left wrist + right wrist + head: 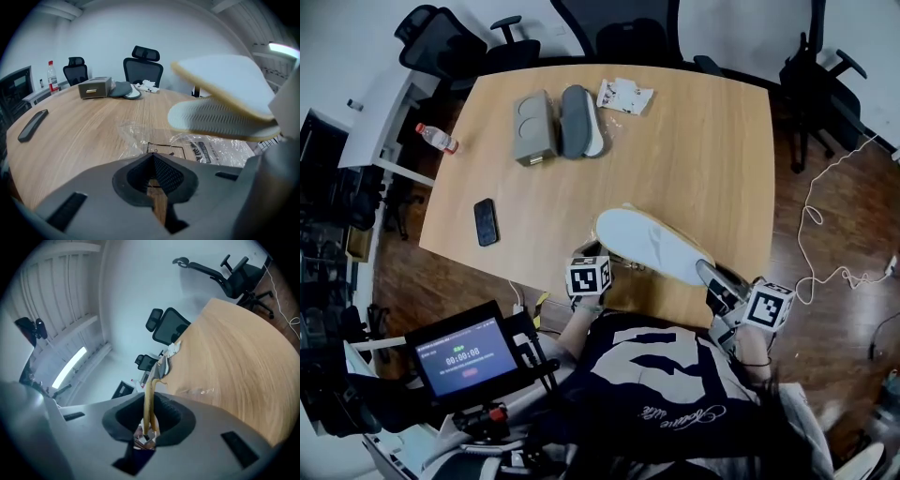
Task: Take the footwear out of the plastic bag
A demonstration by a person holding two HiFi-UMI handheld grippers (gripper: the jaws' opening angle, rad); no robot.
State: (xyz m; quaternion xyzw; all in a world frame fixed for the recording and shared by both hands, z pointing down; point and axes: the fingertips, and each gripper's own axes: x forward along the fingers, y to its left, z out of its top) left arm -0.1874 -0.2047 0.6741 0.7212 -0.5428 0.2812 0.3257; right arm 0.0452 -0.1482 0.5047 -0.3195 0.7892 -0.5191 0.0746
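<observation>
1. A water bottle (pixel 437 139) lies on a white side desk, off the tabletop (pixel 703 159)'s left edge.
2. A dark phone (pixel 486 222) lies flat on the left part of the tabletop.
3. At the far end, a gray box (pixel 533 127) touches a gray slipper (pixel 580 121), with a printed packet (pixel 624 96) just to the right.
4. The left tongs (pixel 152 157) are together at the tips, right at the near edge of the plastic bag (pixel 211 147). Whether they pinch the film cannot be told.
5. The bag lies crumpled and flat on the wood.
6. The white footwear (pixel 652 246) is out of the bag, held in the air above it at the tabletop's near edge.
7. The right tongs (pixel 149 427) are clamped on its thin tan edges.
</observation>
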